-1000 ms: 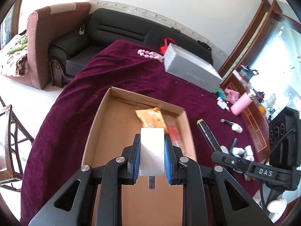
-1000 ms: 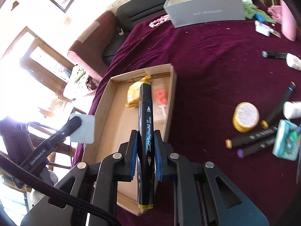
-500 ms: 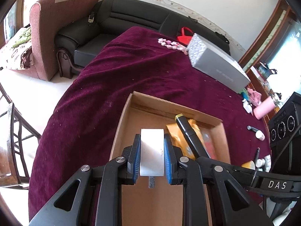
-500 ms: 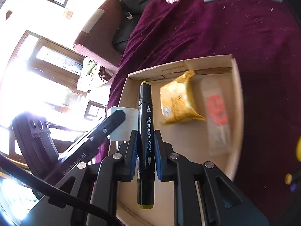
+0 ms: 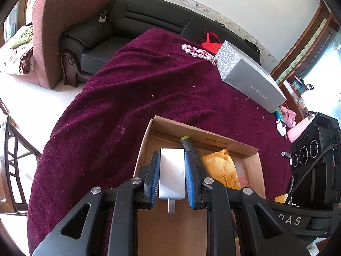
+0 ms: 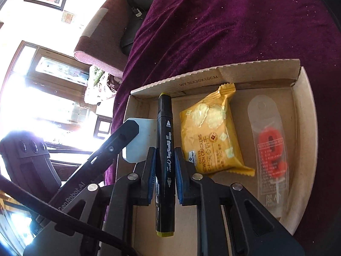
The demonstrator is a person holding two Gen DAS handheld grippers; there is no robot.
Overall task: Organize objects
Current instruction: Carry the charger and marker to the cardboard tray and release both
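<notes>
Left gripper (image 5: 172, 176) clenched on white charger (image 5: 172, 173), right gripper (image 6: 164, 166) clenched on black marker (image 6: 164, 153); both above cardboard box (image 6: 213, 76), cracker pack (image 6: 213, 140) at 3 o'clock of marker.

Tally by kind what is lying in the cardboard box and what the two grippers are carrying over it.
Lying in the box:
Cracker packs: 1
Clear packets of red items: 1
Held:
Markers, right gripper: 1
White blocks, left gripper: 1
Total: 4
</notes>
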